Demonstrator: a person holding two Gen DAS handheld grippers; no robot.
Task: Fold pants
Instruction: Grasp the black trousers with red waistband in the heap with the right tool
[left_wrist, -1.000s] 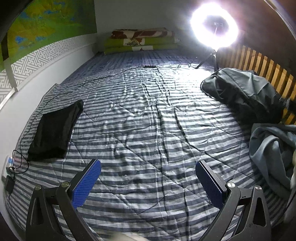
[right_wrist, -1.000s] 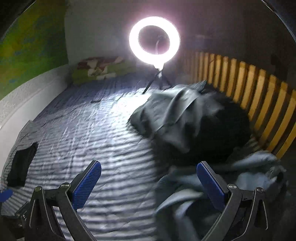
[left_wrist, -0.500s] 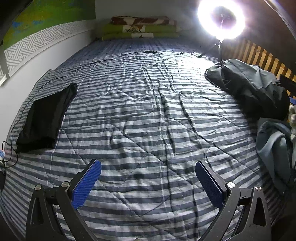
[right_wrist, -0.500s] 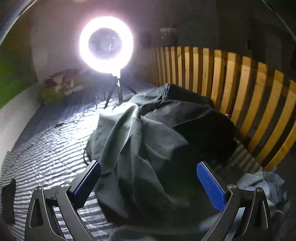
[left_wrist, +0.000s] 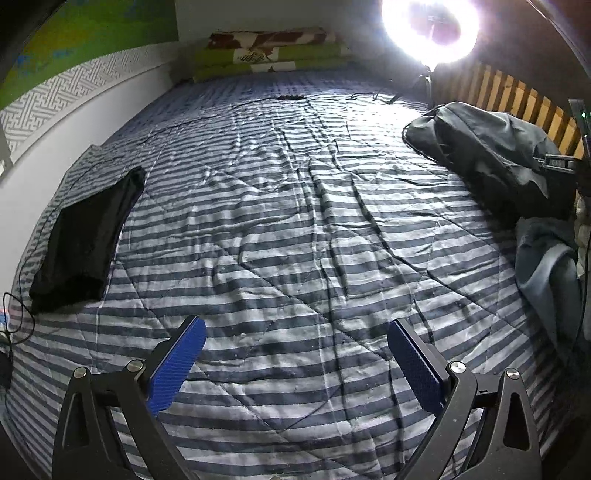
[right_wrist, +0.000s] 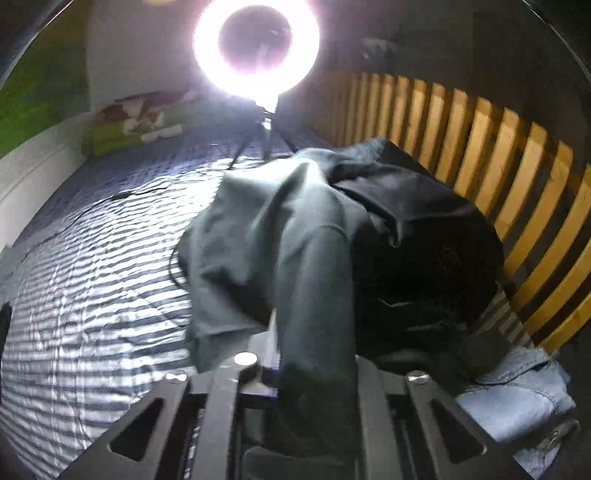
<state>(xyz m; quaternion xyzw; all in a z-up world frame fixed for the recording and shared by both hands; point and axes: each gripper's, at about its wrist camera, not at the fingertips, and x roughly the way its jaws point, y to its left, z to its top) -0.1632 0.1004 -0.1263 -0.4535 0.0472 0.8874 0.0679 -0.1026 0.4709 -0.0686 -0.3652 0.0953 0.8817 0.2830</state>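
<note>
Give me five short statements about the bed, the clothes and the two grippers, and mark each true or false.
1. The right gripper is closing on a fold of the dark grey pants. True.
2. The left gripper grips the folded black garment. False: it is open over the bare striped bedspread.
3. The ring light is switched on. True.
4. The grey pants lie flat mid-bed. False: heaped beside the wooden slat rail.
5. Folded blankets sit at the far end. True.

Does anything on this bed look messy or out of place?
Yes. Unfolded clothes lie heaped by the wooden slats: dark grey-green pants over black fabric, with crumpled light blue jeans beside them. Only the black garment across the striped quilt lies folded flat.
</note>
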